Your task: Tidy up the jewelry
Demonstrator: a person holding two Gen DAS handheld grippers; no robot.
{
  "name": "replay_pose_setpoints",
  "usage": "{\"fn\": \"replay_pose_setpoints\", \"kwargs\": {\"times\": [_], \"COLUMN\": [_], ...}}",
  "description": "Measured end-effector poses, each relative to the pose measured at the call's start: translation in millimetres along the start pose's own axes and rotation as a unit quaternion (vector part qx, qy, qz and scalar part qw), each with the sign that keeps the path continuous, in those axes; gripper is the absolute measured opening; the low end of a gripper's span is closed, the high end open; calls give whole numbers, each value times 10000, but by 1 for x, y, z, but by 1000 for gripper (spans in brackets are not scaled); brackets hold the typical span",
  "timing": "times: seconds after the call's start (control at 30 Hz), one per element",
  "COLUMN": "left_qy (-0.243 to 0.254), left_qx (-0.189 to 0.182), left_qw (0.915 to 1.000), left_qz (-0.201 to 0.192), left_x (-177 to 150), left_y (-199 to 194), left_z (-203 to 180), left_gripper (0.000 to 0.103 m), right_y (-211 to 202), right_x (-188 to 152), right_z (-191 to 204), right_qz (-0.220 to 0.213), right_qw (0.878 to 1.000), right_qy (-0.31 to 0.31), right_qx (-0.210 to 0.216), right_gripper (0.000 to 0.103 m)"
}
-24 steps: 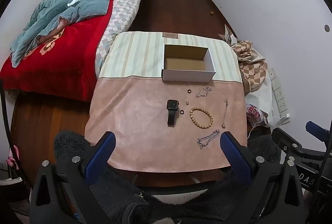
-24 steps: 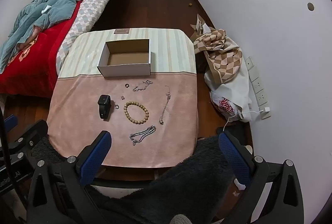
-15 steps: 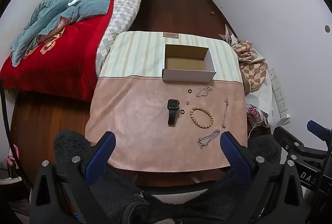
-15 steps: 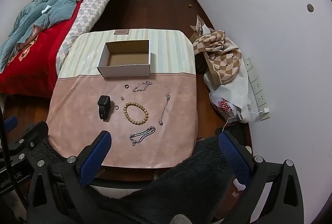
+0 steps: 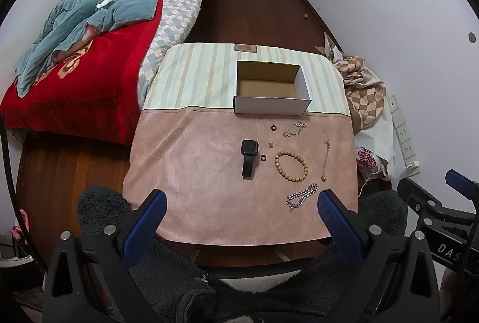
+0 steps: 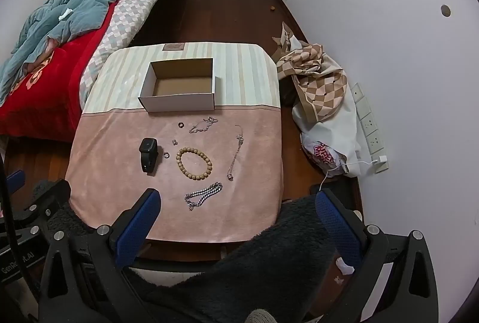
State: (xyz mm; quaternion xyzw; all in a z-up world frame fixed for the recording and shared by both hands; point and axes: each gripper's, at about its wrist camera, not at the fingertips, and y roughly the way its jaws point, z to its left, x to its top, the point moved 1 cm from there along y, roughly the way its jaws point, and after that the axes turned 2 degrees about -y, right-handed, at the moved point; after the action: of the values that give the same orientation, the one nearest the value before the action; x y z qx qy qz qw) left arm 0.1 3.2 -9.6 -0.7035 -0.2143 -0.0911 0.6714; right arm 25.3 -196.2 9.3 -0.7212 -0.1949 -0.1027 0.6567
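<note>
Above the near edge of the tabletop (image 5: 191, 173): both grippers held wide open and empty over the jewelry.

Left wrist view: the left gripper (image 5: 239, 204) has its blue fingers (image 5: 146, 221) spread fully, nothing between them; beyond lie a black watch (image 5: 249, 155), a wooden bead bracelet (image 5: 291, 166), a silver chain (image 5: 301, 197) and, near the far striped half, an open cardboard box (image 5: 271, 90). Right wrist view: the right gripper (image 6: 238, 207) is likewise fully spread and holds nothing; a thin necklace (image 6: 235, 153) lies right of the bead bracelet (image 6: 194, 159), two small rings (image 6: 180, 124) nearer the box (image 6: 179, 89).
</note>
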Motion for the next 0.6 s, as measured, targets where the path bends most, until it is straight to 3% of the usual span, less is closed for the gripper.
{"fn": "replay_pose_setpoints", "kwargs": {"times": [0.6], "left_qy": [106], "left_qx": [25], "left_qw": [9999], "left_qz": [76], "left_x": [-5], "left_y": [6], "left_z": [-7], "left_gripper": [103], "right_y": [-2], "right_x": [-1], "right_z": [-4], "right_qz": [-2], "right_qw": [10000], "right_qy": [-3], "right_qx": [-6], "right_gripper": [103]}}
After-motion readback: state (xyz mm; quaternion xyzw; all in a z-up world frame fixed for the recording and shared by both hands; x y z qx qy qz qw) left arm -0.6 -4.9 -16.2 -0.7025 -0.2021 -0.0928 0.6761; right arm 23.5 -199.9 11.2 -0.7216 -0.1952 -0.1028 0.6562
